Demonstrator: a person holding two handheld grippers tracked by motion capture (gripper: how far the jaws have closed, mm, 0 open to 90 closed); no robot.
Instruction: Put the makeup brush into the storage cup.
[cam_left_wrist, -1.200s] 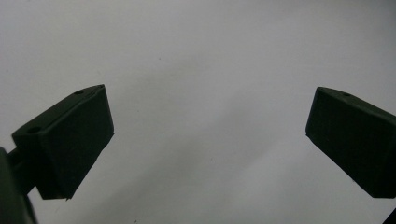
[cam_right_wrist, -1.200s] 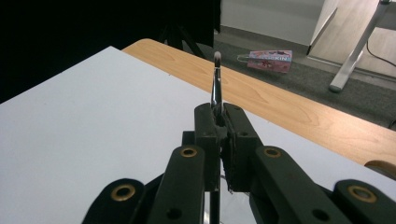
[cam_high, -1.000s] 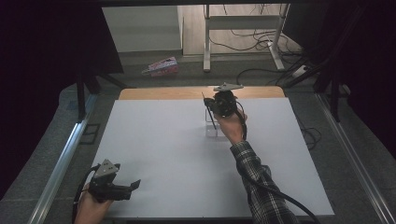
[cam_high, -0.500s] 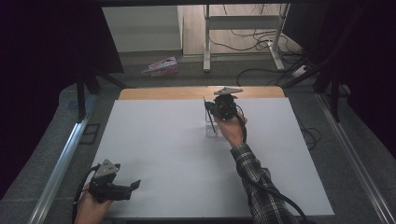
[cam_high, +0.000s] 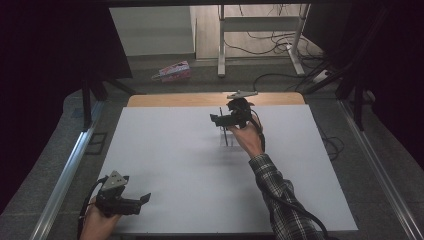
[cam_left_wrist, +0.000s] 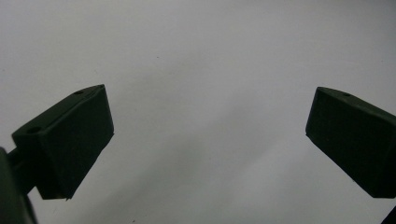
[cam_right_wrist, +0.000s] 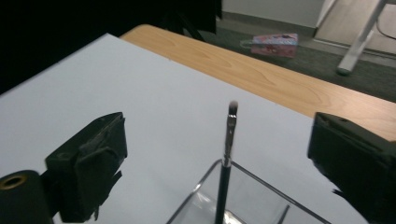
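From the high view, the right gripper (cam_high: 223, 121) sits out near the far edge of the white sheet (cam_high: 165, 150), right over a thin dark brush (cam_high: 223, 126) that stands upright in a clear holder (cam_high: 226, 141) w/ almost no visible outline; the left gripper (cam_high: 141, 199) rests way back at the near-left corner, well apart from all that. Risk here, I'd say: the holder is see-through and looks light, so any sideways drift of the right hand could clip the handle and tip brush + holder together. In the left gripper view the jaws stand wide apart over bare sheet, nothing between them (no threat from that side unless it gets swung across). In the right gripper view the jaws have just been opening and now stand wide, w/ the brush (cam_right_wrist: 226, 161) upright between them but touching neither pad, its bristle tip (cam_right_wrist: 232, 107) up, its foot inside the holder (cam_right_wrist: 261, 198). The brush leans on the holder wall, so it may slide or topple if the gripper lifts away at a slant & snags it, and a re-close off-centre would likely knock it askew.
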